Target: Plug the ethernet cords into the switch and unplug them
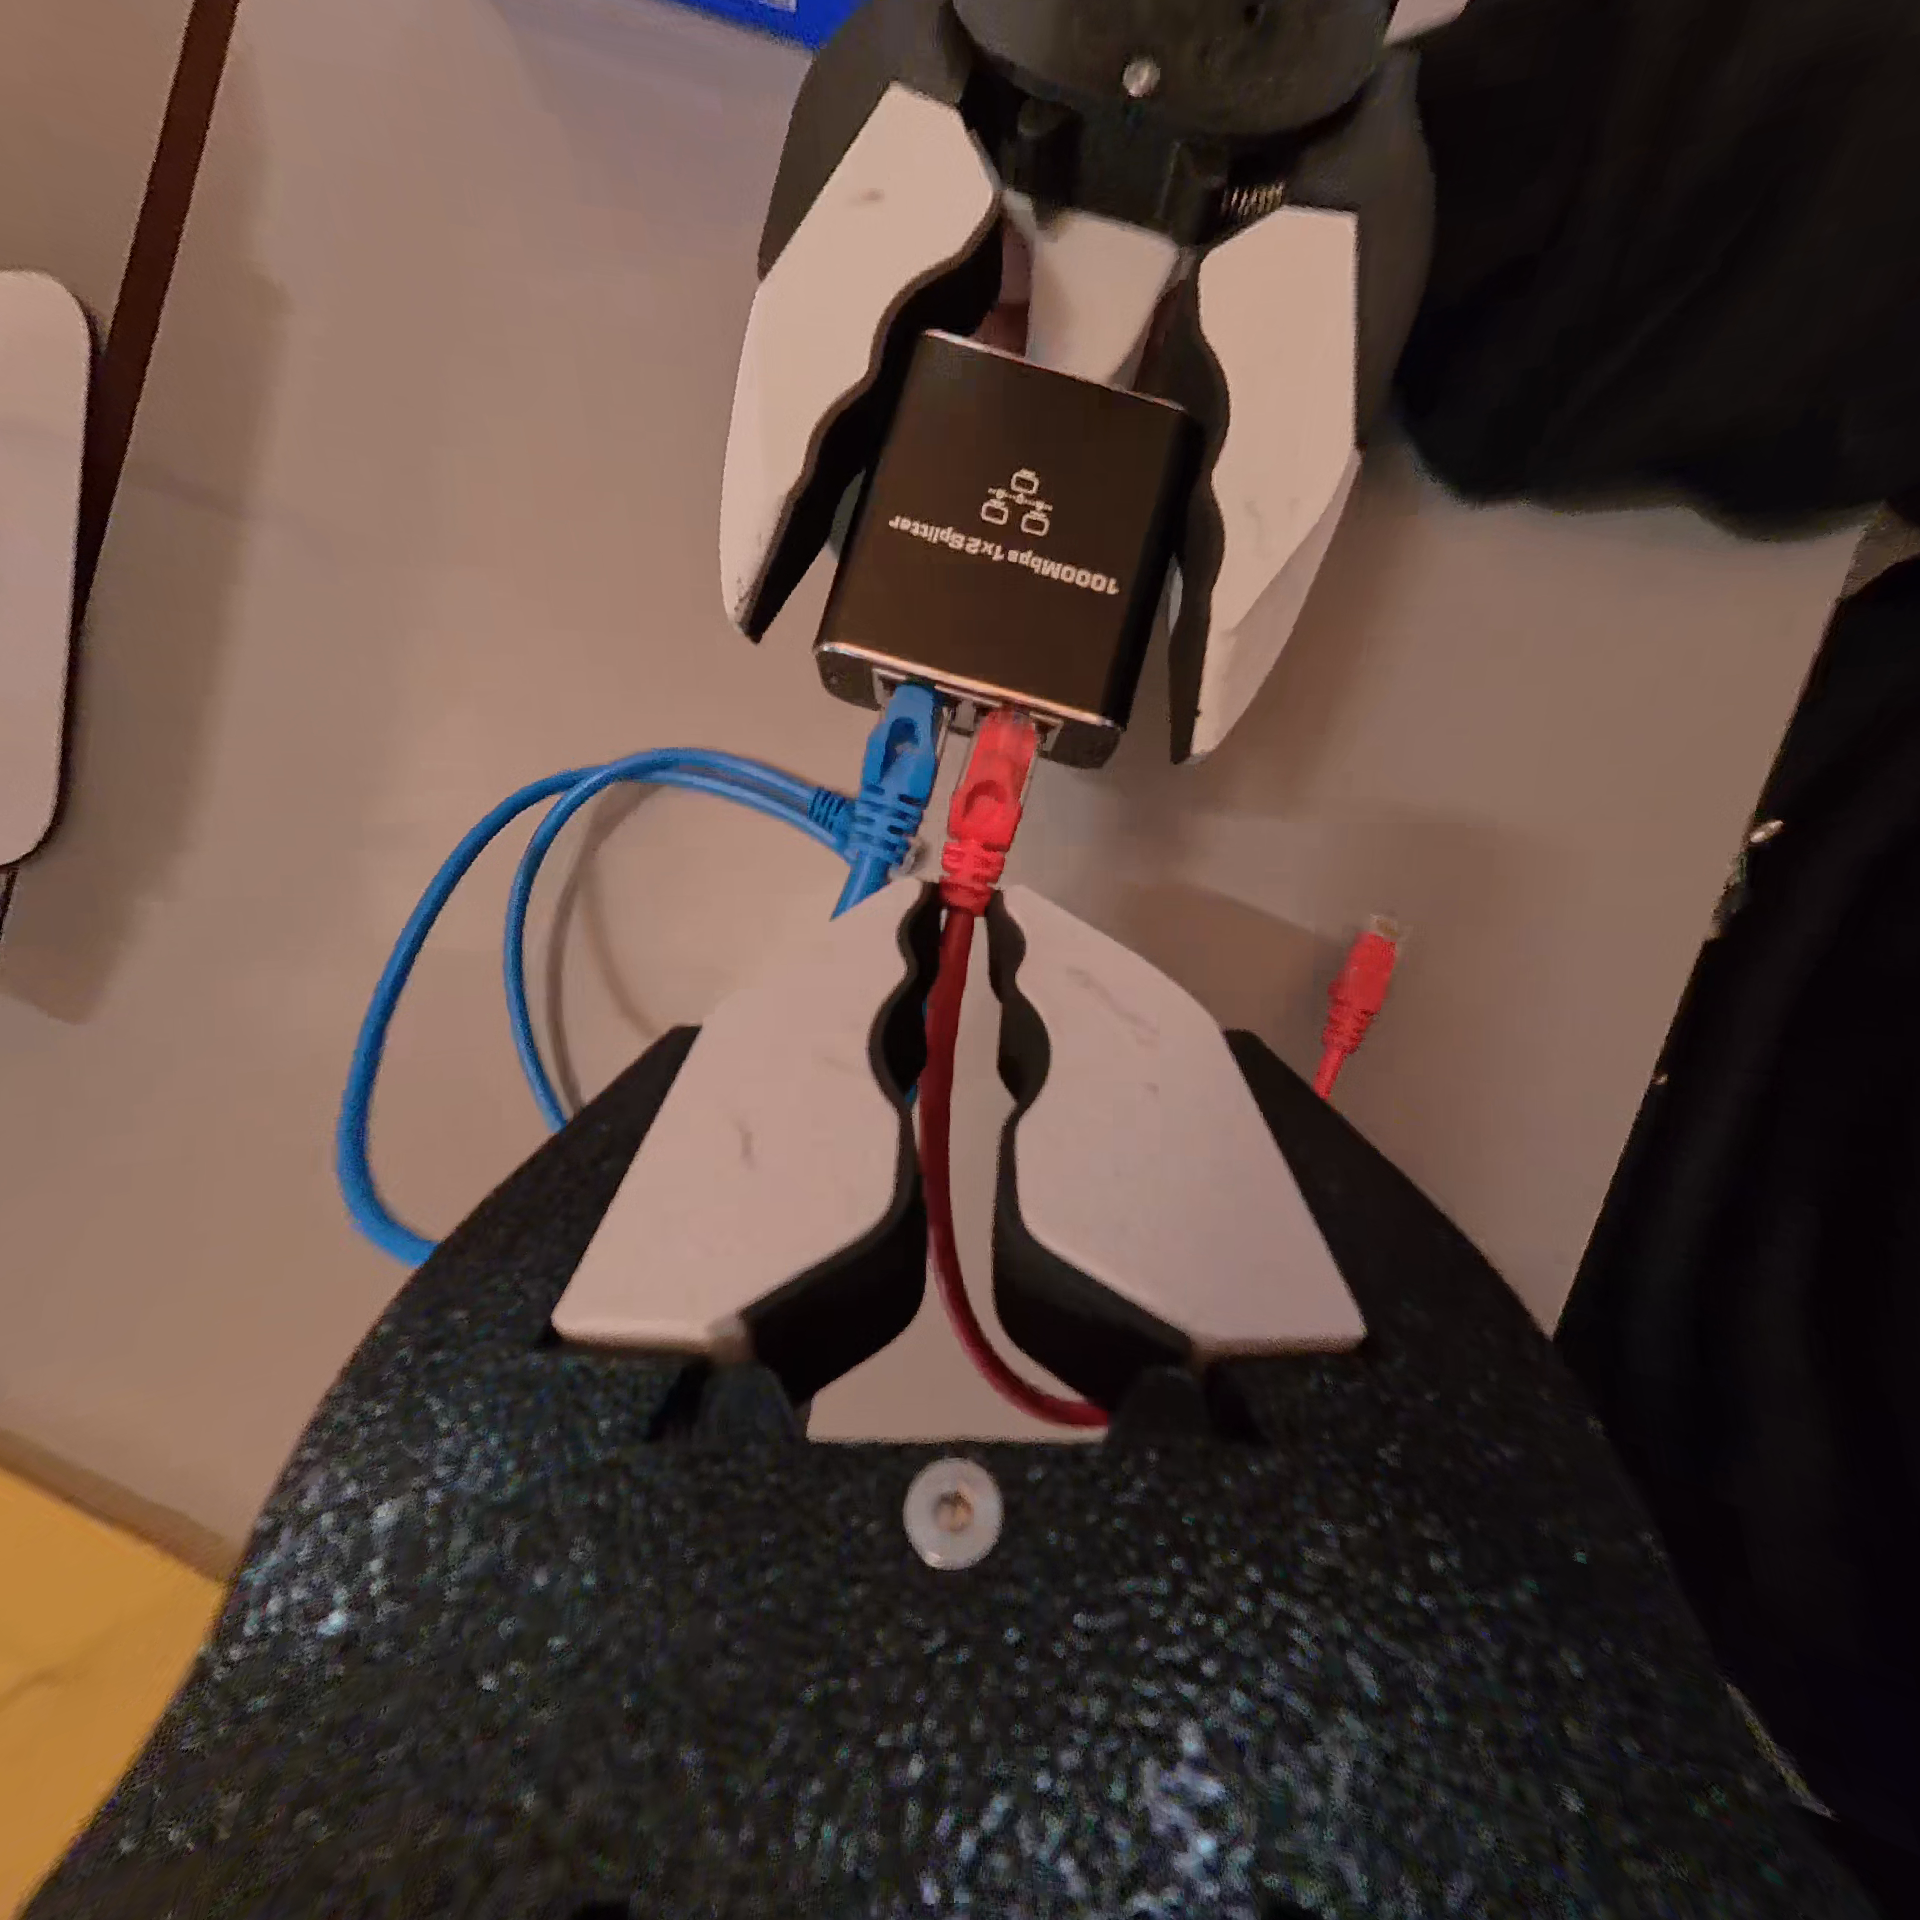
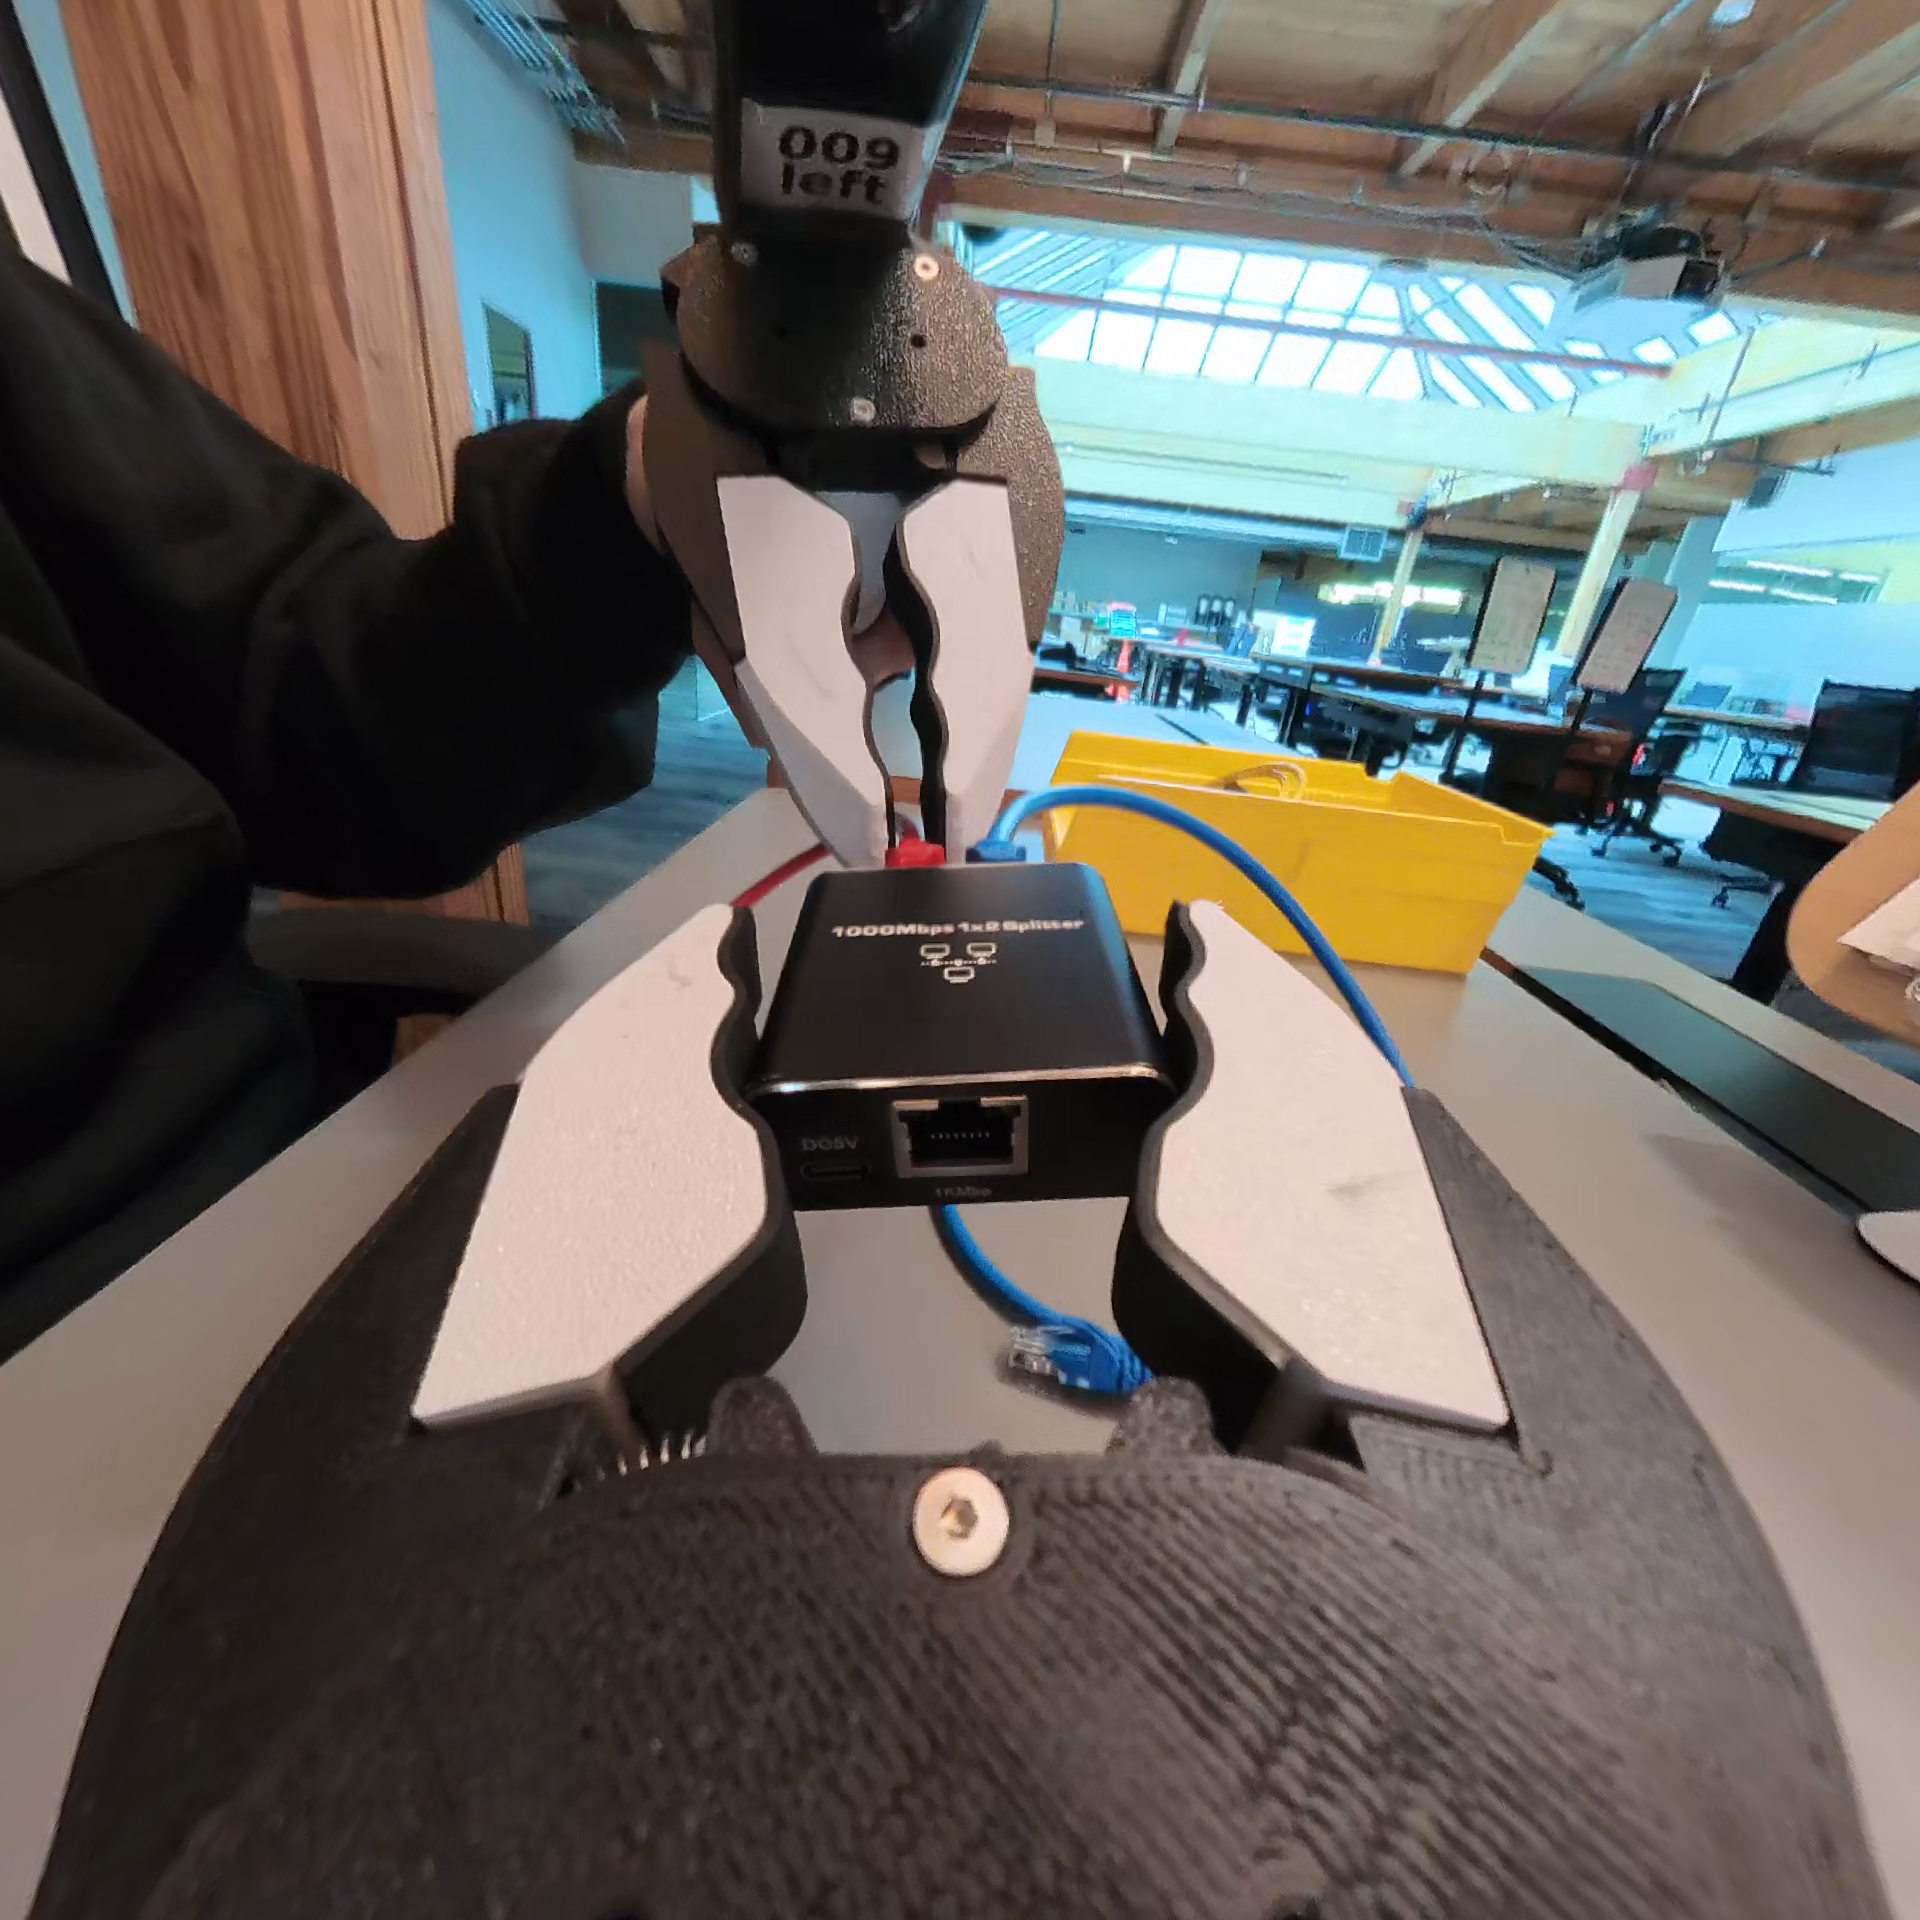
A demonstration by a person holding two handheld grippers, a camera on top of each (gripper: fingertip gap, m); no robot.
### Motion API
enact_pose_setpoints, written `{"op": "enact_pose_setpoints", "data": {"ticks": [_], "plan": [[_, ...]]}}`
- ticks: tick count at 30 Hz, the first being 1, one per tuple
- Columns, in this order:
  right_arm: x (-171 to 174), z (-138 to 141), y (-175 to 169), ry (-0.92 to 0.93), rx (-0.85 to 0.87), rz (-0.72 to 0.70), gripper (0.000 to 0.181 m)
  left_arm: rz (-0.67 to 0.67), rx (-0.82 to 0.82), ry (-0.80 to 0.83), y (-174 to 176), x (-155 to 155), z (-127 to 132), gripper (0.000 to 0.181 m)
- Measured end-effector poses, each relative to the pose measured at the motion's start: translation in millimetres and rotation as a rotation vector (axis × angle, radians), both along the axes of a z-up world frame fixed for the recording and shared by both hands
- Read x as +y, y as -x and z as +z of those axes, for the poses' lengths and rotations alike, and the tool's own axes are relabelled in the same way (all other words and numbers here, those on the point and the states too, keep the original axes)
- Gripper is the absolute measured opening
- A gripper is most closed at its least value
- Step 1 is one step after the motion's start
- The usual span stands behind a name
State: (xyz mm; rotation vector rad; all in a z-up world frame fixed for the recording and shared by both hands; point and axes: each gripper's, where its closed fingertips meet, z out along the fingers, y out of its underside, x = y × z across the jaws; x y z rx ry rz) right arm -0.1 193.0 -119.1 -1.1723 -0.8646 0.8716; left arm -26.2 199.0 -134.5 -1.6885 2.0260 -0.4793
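On the grey table (image 2: 1558, 1143), right tongs (image 2: 961, 997) grip the black switch (image 2: 956, 997) by its sides; left tongs (image 1: 951, 914) pinch the red cord (image 1: 982, 800) beside the plugged blue cord (image 1: 899, 769).

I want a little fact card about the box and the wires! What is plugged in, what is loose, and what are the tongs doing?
Box: black switch, lifted off the grey table
Right tongs: shut on the switch's two sides
Left tongs: closed around the red cord just behind its plug
Plugged in: red plug and blue plug, side by side
Empty: the single port on the opposite face
Loose ends: other red plug and other blue plug on the table
Behind: yellow bin
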Motion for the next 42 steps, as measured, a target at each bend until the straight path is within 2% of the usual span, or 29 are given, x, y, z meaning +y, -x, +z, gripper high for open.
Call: {"op": "enact_pose_setpoints", "data": {"ticks": [6,11,15,17,19,22,24,26,29,32,34,39,42], "plan": [[3,6,-1,0.036,0.095,0.004,0.074,-0.013,-0.175,0.027,-9,1,16,0.007],[5,-1,7,0.066,0.080,0.014,0.074,-0.015,-0.153,-0.029,-4,3,8,0.007],[9,-3,7,0.010,0.008,-0.063,0.074,-0.014,-0.158,-0.061,0,7,3,0.008],[11,6,3,-0.044,0.000,-0.118,0.074,-0.004,-0.235,-0.069,-3,11,7,0.009],[15,15,-6,-0.074,0.029,-0.206,0.074,0.077,-0.362,-0.041,-4,17,22,0.013],[23,24,-27,-0.104,0.056,-0.359,0.074,0.372,-0.624,-0.027,12,41,56,0.032],[26,31,-36,-0.136,0.059,-0.439,0.074,0.483,-0.812,0.158,21,36,64,0.035],[27,34,-36,-0.181,0.011,-0.497,0.073,0.516,-0.906,0.492,17,18,54,0.038],[27,33,-26,-0.258,-0.093,-0.584,0.073,0.495,-0.919,0.909,-1,2,28,0.047],[25,26,-10,-0.308,-0.191,-0.602,0.073,0.409,-0.955,1.235,-20,-4,26,0.048],[23,22,-1,-0.318,-0.219,-0.589,0.074,0.349,-0.939,1.340,-28,-5,26,0.047],[20,16,14,-0.325,-0.254,-0.541,0.074,0.277,-0.892,1.367,-37,-2,25,0.024],[9,9,19,-0.315,-0.265,-0.390,0.079,0.217,-0.810,1.365,-33,-5,20,0.024]]}}
